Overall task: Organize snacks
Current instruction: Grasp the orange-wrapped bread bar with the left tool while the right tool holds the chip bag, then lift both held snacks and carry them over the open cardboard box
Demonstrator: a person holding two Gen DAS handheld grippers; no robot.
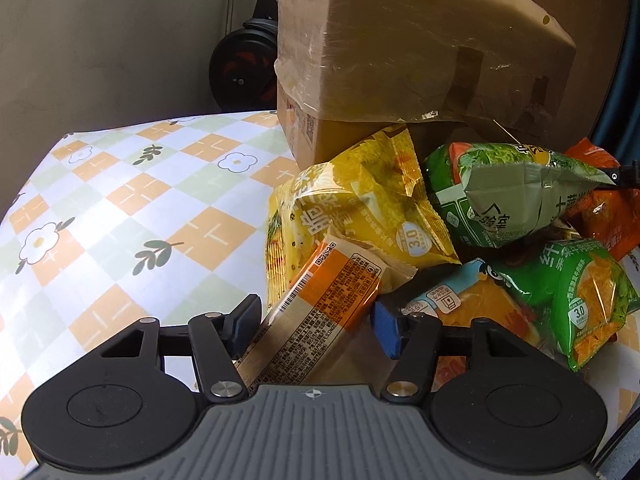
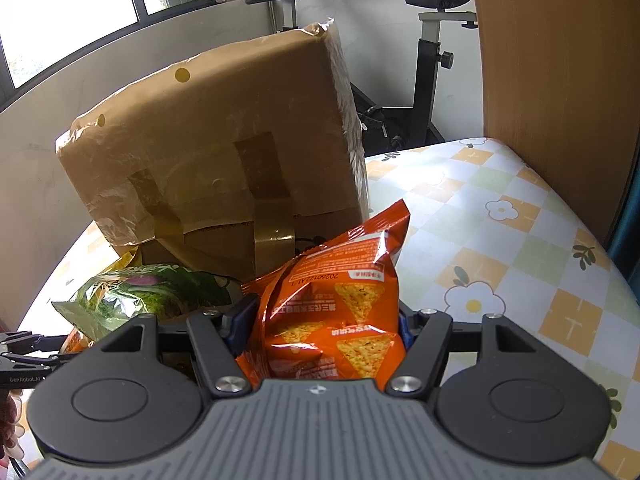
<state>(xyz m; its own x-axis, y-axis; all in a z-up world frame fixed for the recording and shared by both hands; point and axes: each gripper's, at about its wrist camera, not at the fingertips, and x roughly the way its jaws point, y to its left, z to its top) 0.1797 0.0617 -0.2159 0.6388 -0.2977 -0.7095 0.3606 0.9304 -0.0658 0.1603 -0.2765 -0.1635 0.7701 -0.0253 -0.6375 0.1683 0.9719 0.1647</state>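
In the left wrist view my left gripper (image 1: 314, 322) stands around an orange-and-beige snack packet (image 1: 320, 312), its blue pads on both sides of it, apparently closed on it. Behind lie a yellow chip bag (image 1: 360, 208), a green bag (image 1: 504, 196), another green bag (image 1: 580, 296) and an orange bag (image 1: 604, 208). In the right wrist view my right gripper (image 2: 322, 326) is shut on an orange tortilla-chip bag (image 2: 340, 300). A green bag (image 2: 140, 296) lies to its left. The other gripper's tip (image 2: 24, 352) shows at the left edge.
A taped cardboard box (image 1: 400, 40), also in the right wrist view (image 2: 216, 152), stands tilted behind the snack pile on the checked flower tablecloth (image 1: 120, 208) (image 2: 500, 220). A wooden panel (image 2: 552, 72) rises at the right. An exercise bike (image 2: 428, 60) stands beyond the table.
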